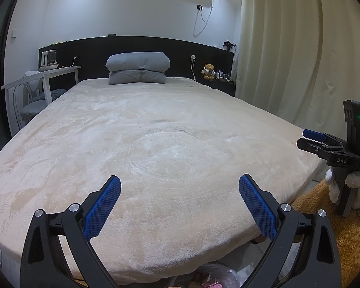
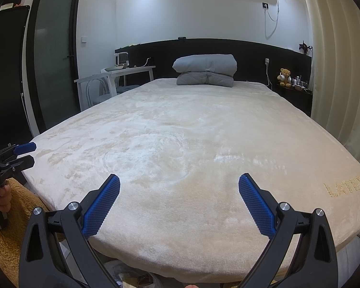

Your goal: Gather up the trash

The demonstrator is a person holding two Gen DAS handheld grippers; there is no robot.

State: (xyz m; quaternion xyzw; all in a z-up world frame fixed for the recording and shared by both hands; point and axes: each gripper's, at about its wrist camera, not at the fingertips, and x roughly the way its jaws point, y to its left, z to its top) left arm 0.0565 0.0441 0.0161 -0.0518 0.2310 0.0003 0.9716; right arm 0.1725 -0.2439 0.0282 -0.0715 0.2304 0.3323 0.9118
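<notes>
My left gripper (image 1: 180, 187) is open and empty, held over the foot of a bed with a cream plush cover (image 1: 156, 124). My right gripper (image 2: 179, 184) is also open and empty over the same bed cover (image 2: 192, 124). Each gripper shows in the other's view: the right one at the right edge (image 1: 309, 138), the left one at the left edge (image 2: 26, 153). A clear plastic bag with wrappers and scraps (image 1: 211, 278) sits on the floor below the bed's foot; it also shows in the right wrist view (image 2: 136, 277). No trash shows on the bed.
Folded grey bedding (image 1: 138, 68) lies at the head by the black headboard (image 1: 156, 45). A white desk (image 1: 48, 74) and chair stand left. A teddy bear (image 1: 208, 71) and small items sit on the right shelf. Curtains (image 1: 288, 48) hang right. A dark door (image 2: 52, 55) is left.
</notes>
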